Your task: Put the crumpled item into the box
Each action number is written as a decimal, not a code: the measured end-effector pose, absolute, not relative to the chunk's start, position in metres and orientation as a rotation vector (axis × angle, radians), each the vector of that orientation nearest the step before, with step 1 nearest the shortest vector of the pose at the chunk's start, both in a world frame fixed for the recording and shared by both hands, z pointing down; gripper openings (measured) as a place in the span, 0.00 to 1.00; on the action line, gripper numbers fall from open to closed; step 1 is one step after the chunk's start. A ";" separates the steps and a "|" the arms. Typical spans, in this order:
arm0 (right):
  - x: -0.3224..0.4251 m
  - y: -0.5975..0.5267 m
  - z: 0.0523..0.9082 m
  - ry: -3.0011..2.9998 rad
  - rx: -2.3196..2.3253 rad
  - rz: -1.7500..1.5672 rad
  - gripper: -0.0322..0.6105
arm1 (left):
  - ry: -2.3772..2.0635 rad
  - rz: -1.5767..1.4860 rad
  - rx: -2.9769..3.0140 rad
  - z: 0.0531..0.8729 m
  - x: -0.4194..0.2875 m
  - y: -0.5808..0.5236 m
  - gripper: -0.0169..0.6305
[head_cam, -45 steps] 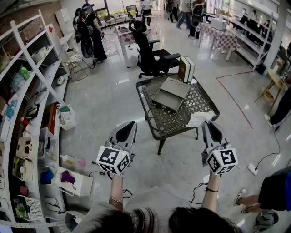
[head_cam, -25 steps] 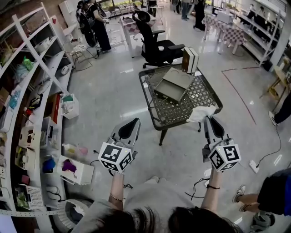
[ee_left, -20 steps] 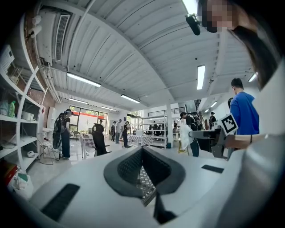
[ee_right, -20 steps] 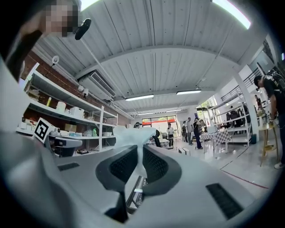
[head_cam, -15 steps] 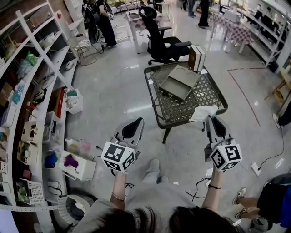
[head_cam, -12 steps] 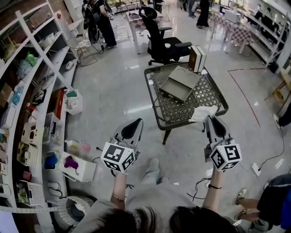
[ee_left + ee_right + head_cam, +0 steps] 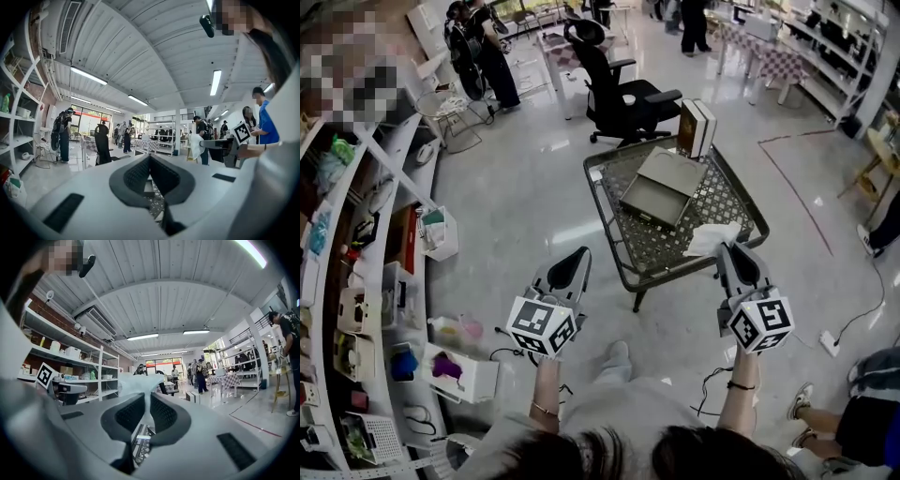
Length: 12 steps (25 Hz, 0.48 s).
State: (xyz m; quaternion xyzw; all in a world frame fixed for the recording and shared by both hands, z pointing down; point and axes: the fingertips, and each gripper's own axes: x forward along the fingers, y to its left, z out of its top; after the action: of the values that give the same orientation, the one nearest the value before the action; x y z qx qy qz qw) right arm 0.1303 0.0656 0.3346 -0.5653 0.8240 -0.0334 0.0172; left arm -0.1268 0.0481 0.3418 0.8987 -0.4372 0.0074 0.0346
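Note:
In the head view a grey open box (image 7: 659, 187) lies on the black mesh table (image 7: 741, 202). My right gripper (image 7: 727, 251) is shut on a crumpled white item (image 7: 711, 238) at the table's near right corner. In the right gripper view the crumpled item (image 7: 133, 383) bulges above the right gripper's (image 7: 149, 401) pads, which pinch its lower part. My left gripper (image 7: 577, 255) hangs over the floor to the left of the table, its jaws shut with nothing in them. In the left gripper view the left gripper's (image 7: 150, 158) tips meet, and the white item (image 7: 197, 146) shows at the right.
Two upright books (image 7: 696, 127) stand at the table's far edge. A black office chair (image 7: 623, 98) is behind the table. Shelves (image 7: 356, 281) with clutter and bins line the left side. A power strip (image 7: 821, 343) and cable lie on the floor at the right. People stand far back.
Both grippers have come forward toward the table as the person steps on. The white item stays in the right gripper.

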 end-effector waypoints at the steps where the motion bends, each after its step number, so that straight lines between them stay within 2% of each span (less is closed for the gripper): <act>1: 0.130 0.059 0.335 2.554 -1.766 -0.107 0.14 | -1.335 0.023 2.765 0.342 -0.127 0.039 0.05; 12: 0.118 0.002 0.345 2.525 -1.814 -0.147 0.14 | -1.247 0.011 2.779 0.349 -0.131 -0.030 0.05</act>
State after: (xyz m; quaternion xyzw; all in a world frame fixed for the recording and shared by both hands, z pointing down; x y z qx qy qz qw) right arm 0.1176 0.0022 0.3449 -0.5826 0.8112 -0.0473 0.0146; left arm -0.1314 -0.0296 0.3487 0.9113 -0.4088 0.0036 0.0479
